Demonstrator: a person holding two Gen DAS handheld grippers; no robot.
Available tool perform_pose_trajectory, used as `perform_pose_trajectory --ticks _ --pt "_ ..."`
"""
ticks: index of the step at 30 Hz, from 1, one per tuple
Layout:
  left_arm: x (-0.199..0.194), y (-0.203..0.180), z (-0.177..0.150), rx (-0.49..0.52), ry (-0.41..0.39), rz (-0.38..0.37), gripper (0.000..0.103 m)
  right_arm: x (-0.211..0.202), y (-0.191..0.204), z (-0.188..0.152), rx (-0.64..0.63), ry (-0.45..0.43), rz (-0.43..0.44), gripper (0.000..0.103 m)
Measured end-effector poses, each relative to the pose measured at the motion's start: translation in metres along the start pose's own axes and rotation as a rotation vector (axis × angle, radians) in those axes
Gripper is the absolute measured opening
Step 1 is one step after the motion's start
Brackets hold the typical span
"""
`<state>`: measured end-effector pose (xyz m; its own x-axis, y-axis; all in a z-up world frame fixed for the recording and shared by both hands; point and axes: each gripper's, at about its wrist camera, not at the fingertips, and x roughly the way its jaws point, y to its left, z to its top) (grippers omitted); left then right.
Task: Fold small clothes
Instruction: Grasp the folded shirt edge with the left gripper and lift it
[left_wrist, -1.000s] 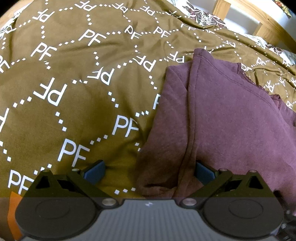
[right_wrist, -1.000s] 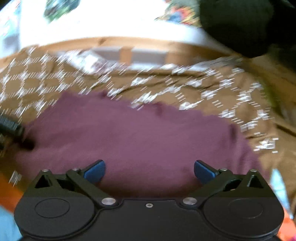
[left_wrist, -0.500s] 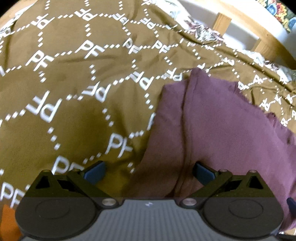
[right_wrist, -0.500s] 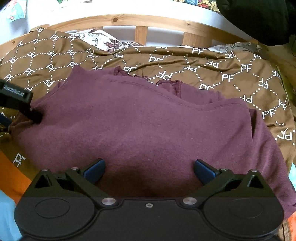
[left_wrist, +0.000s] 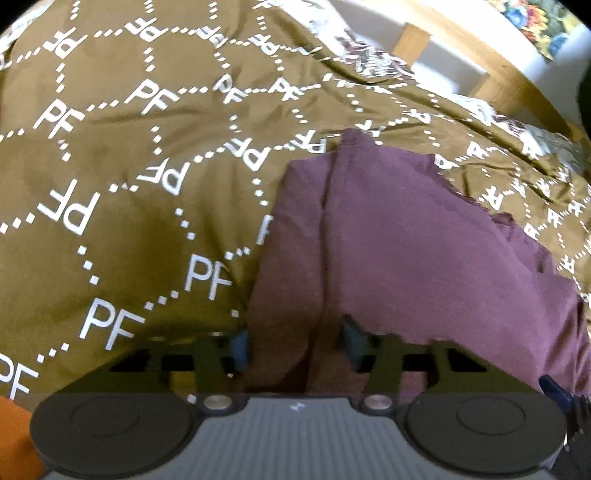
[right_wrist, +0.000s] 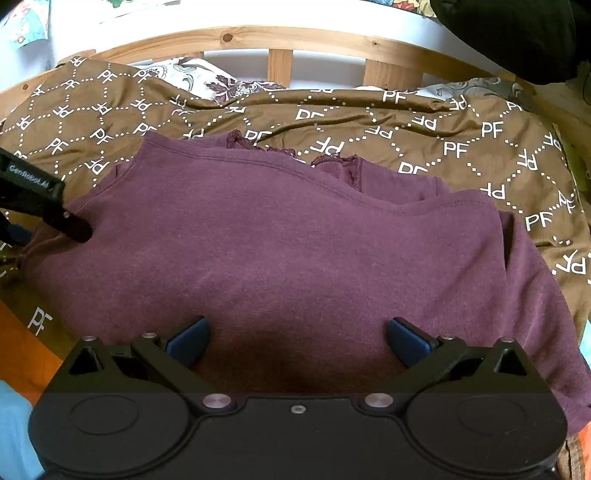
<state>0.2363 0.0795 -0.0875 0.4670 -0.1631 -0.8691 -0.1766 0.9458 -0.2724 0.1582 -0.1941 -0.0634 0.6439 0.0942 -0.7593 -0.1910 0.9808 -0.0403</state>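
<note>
Left wrist: left claw (left_wrist: 293, 341) just closing on maroon shirt (left_wrist: 424, 251) over "PF"-printed bedspread (left_wrist: 110, 166); right claw (right_wrist: 297, 339) wide.

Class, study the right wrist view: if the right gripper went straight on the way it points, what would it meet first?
Most likely the maroon garment: the right gripper hangs open just above it, though how near is unclear.
</note>
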Motion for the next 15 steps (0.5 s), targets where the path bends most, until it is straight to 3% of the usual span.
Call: perform_pose_trajectory --ticks 3,9,12,15 --pt "-0.004 -0.005 -0.001 0.006 -0.021 -0.019 0.021 0.0 0.0 0.0 0.007 0.002 0.002 0.103" --pt "-0.037 -0.031 0.002 0.079 -0.134 -0.082 0.016 -0.008 -0.012 0.007 0.089 0.009 0.053 0.102" --pt "-0.064 -0.064 0.007 0.163 -0.195 -0.133 0.016 -0.019 -0.033 0.012 0.205 -0.027 0.095 0.102" --pt "-0.084 -0.117 0.011 0.266 -0.226 -0.156 0.016 -0.035 -0.06 0.016 0.308 -0.083 0.082 0.102"
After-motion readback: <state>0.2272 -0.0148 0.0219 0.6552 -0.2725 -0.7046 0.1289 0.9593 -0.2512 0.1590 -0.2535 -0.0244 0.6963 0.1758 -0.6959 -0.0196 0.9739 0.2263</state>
